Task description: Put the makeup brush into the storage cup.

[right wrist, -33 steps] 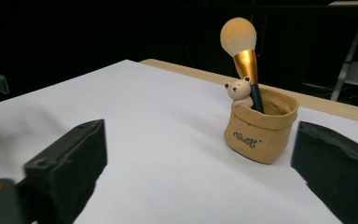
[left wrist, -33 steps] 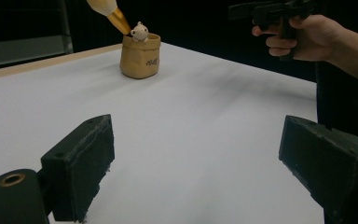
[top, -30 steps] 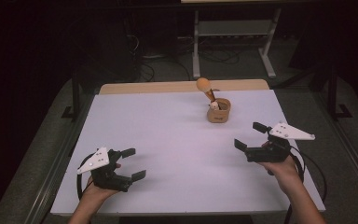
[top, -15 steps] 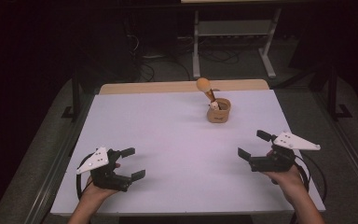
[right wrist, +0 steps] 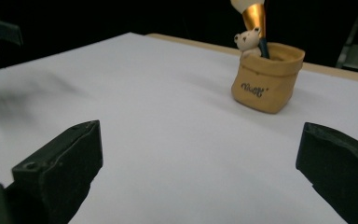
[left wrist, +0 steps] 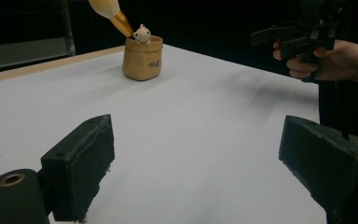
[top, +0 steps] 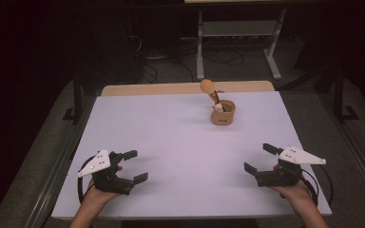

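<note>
Here the small tan pot [top: 223, 113], shaped like a sack with dark lettering on its front, stands upright toward the far side of the white table [top: 171, 137]; a tiny white bear figure [right wrist: 248, 40] peeks over its rim; a brush [top: 210, 90] with a gold ferrule leans out of it; the left gripper [top: 132, 166] and right gripper [top: 261, 158] sit near the front edge, well apart from the pot, jaws spread wide and empty.
</note>
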`<state>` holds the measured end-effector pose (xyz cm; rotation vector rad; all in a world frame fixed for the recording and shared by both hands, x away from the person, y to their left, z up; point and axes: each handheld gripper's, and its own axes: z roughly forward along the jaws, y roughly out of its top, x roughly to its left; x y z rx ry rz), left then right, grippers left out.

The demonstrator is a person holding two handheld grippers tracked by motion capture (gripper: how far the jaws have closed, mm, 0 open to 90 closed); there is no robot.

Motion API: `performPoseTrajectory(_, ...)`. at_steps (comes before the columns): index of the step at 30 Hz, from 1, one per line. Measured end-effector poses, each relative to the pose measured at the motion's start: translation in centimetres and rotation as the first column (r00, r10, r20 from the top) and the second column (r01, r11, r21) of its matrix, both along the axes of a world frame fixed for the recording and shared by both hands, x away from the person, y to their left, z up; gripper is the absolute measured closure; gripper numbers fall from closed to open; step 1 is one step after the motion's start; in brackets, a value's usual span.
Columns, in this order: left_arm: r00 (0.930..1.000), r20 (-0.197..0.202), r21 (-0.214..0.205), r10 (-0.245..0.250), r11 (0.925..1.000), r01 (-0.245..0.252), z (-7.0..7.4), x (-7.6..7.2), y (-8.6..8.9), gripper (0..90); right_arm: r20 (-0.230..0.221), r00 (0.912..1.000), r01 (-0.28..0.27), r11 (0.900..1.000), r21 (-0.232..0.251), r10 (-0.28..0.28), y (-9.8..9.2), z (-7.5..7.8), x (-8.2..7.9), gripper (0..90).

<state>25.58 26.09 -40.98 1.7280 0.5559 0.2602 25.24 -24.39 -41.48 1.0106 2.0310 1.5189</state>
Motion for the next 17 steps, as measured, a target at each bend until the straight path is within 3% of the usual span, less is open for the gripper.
performPoseTrajectory(17,0.9999,-0.01,0.01,0.002,0.9999,-0.002,-0.33,0.35,0.06,9.9,-0.027,0.9996,-0.011,0.9998,-0.019,0.011,0.17,-0.85,0.17,0.0)
